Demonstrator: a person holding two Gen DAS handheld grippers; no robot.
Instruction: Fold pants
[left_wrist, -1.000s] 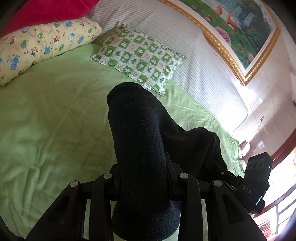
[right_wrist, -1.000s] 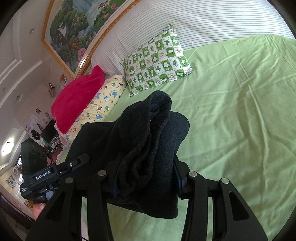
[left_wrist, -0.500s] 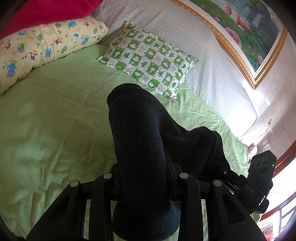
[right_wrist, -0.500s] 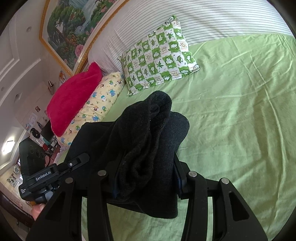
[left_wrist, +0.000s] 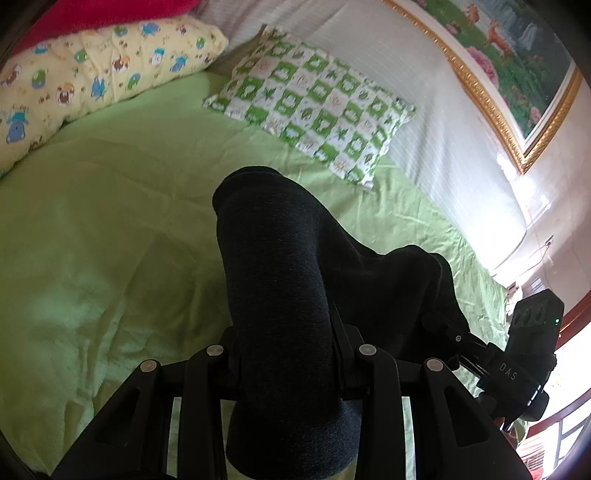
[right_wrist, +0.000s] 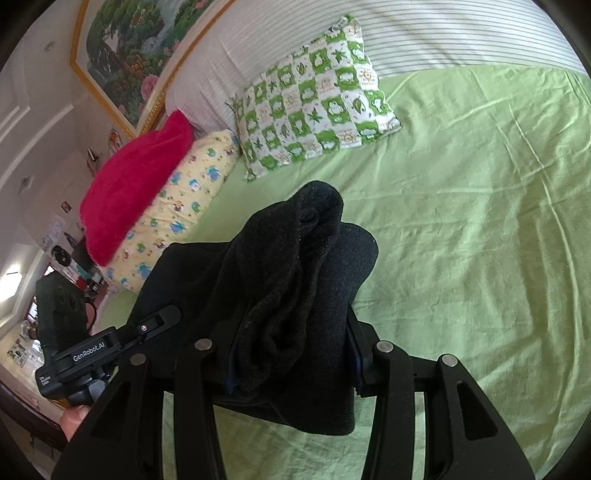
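Observation:
The black pants (left_wrist: 280, 295) hang bunched between my two grippers above the green bed sheet (left_wrist: 110, 240). My left gripper (left_wrist: 286, 354) is shut on one thick fold of the pants, which bulges up over the jaws and hides the fingertips. My right gripper (right_wrist: 291, 354) is shut on another bunch of the same pants (right_wrist: 295, 277). The cloth spans from one gripper to the other. The right gripper also shows at the right of the left wrist view (left_wrist: 517, 362), and the left gripper at the left of the right wrist view (right_wrist: 92, 354).
A green-and-white checked pillow (left_wrist: 314, 107) and a yellow cartoon pillow (left_wrist: 92, 74) lie at the head of the bed. A red cushion (right_wrist: 136, 184) rests on the yellow one. A striped headboard (right_wrist: 424, 33) and a framed painting (right_wrist: 140, 48) stand behind.
Both grippers have moved with the pants toward the head of the bed; the pillows look closer and lower in view. The grip on the cloth is unchanged.

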